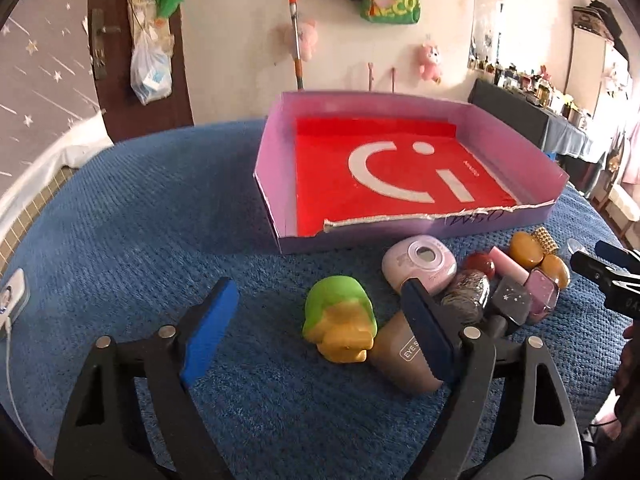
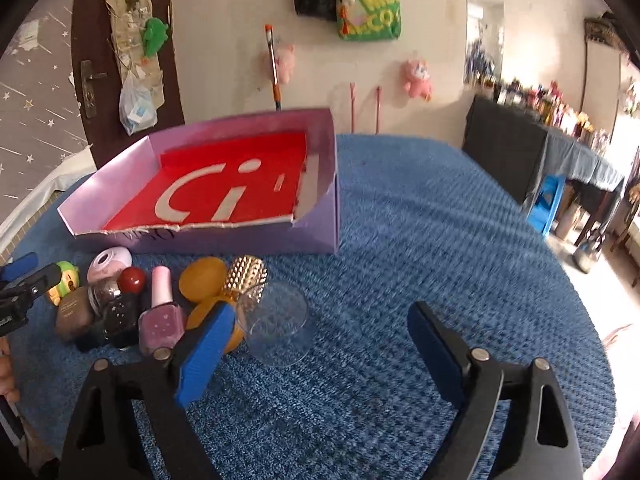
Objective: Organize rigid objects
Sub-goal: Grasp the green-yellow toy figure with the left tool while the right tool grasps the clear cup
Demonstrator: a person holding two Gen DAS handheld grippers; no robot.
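A shallow purple box (image 1: 268, 160) (image 2: 320, 224) with a red sheet inside stands at the back of the blue mat. In front of it lies a cluster of small things: a green and yellow toy (image 1: 340, 320) (image 2: 66, 276), a brown tube (image 1: 404, 356), a pink round case (image 1: 420, 264) (image 2: 110, 262), a pink nail polish bottle (image 2: 162, 312), amber pieces (image 1: 526, 250) (image 2: 202, 278), a gold studded piece (image 2: 246, 278) and a clear cup (image 2: 276, 320). My left gripper (image 1: 320, 312) stands open above the toy. My right gripper (image 2: 320, 336) hangs open right of the cluster, with only mat between its fingers.
A blue textured mat (image 2: 420, 220) covers the table. A white device with a cable (image 1: 12, 300) lies at the mat's left edge. Behind are a wall with plush toys, a brown door (image 1: 120, 40) and a dark side table (image 2: 508, 152) with bottles.
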